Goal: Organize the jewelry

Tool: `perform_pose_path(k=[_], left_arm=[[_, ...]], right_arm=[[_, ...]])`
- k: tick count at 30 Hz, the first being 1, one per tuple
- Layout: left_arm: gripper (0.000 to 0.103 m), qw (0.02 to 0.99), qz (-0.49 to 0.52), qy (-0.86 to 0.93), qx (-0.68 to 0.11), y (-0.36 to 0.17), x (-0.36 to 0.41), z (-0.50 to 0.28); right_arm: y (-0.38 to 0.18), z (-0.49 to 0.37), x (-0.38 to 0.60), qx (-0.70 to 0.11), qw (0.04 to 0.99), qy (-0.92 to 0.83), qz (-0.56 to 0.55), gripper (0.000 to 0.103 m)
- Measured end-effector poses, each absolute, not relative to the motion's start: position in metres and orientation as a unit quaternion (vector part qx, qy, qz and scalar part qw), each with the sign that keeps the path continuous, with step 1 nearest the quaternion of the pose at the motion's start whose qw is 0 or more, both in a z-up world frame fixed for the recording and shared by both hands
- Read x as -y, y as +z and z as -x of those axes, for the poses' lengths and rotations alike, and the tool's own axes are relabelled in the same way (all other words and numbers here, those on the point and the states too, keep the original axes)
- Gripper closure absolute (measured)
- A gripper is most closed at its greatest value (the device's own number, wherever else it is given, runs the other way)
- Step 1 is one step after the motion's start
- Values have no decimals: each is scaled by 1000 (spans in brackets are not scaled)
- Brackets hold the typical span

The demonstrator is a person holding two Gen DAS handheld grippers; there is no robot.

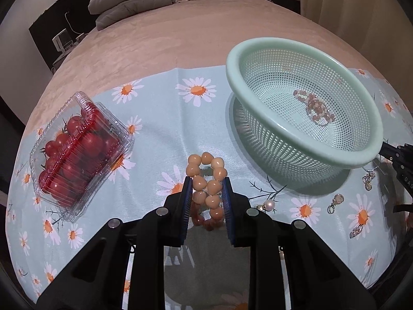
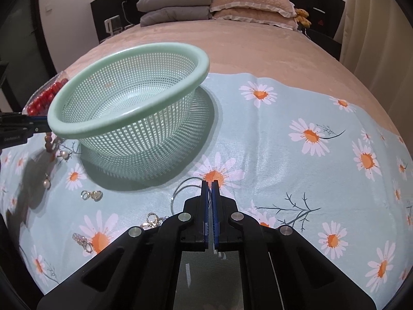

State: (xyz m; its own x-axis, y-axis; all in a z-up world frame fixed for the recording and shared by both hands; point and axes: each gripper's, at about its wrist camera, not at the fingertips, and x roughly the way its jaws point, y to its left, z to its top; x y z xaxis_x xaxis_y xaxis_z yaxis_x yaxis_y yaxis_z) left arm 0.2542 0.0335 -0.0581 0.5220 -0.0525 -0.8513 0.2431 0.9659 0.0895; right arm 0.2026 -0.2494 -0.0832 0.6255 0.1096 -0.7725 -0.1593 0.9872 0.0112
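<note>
Left gripper [image 1: 207, 180], lower centre of the left wrist view: clamped on a peach bead bracelet [image 1: 207, 188], beads bulging out past the fingertips. Upper right of that frame: mint mesh basket [image 1: 304, 155], tilted, with a small beaded bracelet [image 1: 313, 107] lying inside. Left side: clear box of cherry tomatoes [image 1: 77, 152] on the daisy cloth [image 1: 160, 134]. Lower right: pearl earring [image 1: 269, 204] and several small ring pieces, loose on the cloth.

Right gripper [image 2: 211, 182], lower centre of the right wrist view: nearly closed, pinching a thin silver wire hoop [image 2: 184, 187] just below the basket.
</note>
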Motion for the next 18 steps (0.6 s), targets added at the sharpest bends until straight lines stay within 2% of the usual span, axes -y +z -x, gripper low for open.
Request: perform_pose_path(k=[2, 3, 18], left_arm=[[79, 868, -100, -86, -479, -53, -33, -253], [103, 869, -100, -86, -478, -51, -33, -250], [102, 880, -100, -83, -457, -16, -38, -243]], right_arm=[[-76, -200, 249, -420, 904, 74, 33, 101], [-72, -198, 248, -417, 905, 74, 35, 101], [-30, -181, 247, -381, 920, 79, 50, 101]])
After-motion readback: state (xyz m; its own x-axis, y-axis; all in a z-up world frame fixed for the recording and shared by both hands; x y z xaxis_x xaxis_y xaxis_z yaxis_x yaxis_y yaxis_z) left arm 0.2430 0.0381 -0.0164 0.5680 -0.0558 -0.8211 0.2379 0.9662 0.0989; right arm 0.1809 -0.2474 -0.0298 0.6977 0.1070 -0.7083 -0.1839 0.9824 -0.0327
